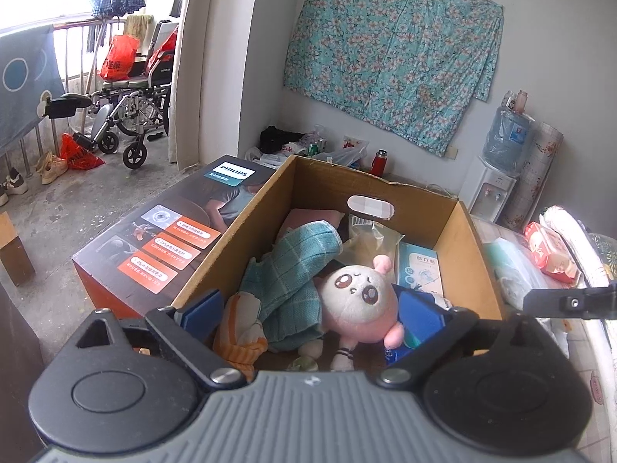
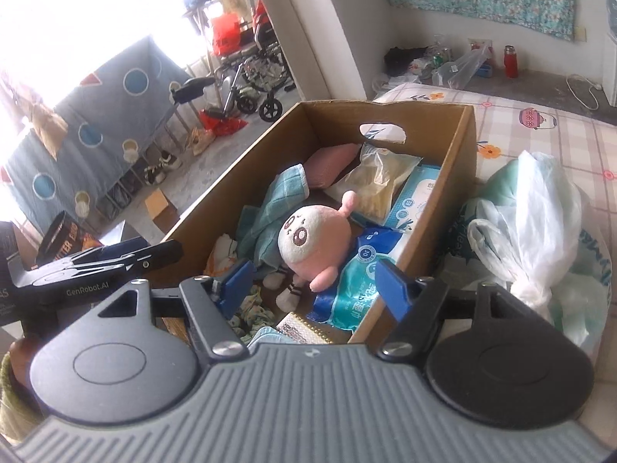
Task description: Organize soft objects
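A pink and white plush doll lies in an open cardboard box, next to a teal checked cloth, an orange striped cloth and a pink cushion. My left gripper is open above the near end of the box, empty. In the right wrist view the doll lies in the box on blue wipe packs. My right gripper is open and empty just above the near end of the box. The left gripper's finger shows at the left.
A Philips carton stands left of the box. A white plastic bag with soft things lies right of the box on the checked bedsheet. A wheelchair, shoes and a water dispenser stand farther off.
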`<state>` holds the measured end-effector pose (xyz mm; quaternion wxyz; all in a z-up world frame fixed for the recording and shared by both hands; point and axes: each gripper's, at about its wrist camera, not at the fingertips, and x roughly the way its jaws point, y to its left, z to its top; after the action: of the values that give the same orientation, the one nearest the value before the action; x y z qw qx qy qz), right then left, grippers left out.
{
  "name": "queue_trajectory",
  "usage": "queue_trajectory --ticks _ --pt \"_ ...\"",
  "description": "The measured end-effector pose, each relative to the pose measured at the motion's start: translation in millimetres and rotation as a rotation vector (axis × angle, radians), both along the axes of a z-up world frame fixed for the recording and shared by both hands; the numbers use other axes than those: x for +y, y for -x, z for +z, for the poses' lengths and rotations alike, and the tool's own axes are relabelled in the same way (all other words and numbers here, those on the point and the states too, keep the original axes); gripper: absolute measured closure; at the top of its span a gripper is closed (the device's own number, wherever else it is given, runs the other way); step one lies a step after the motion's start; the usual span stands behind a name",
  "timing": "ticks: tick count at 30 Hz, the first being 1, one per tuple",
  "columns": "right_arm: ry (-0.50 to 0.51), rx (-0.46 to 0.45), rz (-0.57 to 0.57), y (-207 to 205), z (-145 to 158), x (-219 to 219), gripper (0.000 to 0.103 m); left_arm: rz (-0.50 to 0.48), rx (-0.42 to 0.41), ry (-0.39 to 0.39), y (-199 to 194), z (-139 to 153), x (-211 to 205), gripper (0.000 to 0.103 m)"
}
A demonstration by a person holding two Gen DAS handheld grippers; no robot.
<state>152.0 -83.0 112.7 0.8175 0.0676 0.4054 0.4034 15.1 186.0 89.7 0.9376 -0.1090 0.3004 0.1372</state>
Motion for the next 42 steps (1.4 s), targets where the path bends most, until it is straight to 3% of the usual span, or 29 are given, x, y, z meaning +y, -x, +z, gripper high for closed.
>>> queue_trajectory --ticks 5,9,12,17,20,30,42 --pt "-0.101 0.051 -0.100 19 -8 -31 0.023 0.020 0.000 -0.043 9 6 -18 0.000" --pt "-0.138 0.045 -0.176 39 -11 -50 0.013 0.033 0.066 -0.069 10 7 -32 0.000" --pt "-0.113 0.017 -0.218 53 -13 -56 0.003 0.006 0.101 -0.083 13 5 -42 0.000" --pt "-0.002 -0.056 -0.244 72 -16 -59 0.001 -0.017 0.212 -0.201 10 2 -66 0.000" --pt "0.038 -0.074 -0.274 84 -19 -61 0.001 -0.040 0.236 -0.250 13 -5 -78 0.000" --pt "0.123 -0.017 -0.304 106 -41 -50 0.001 -0.079 0.253 -0.134 24 -14 -82 0.000" --pt "0.186 -0.025 -0.279 109 -47 -34 0.001 -0.075 0.273 -0.097 28 -19 -84 0.000"
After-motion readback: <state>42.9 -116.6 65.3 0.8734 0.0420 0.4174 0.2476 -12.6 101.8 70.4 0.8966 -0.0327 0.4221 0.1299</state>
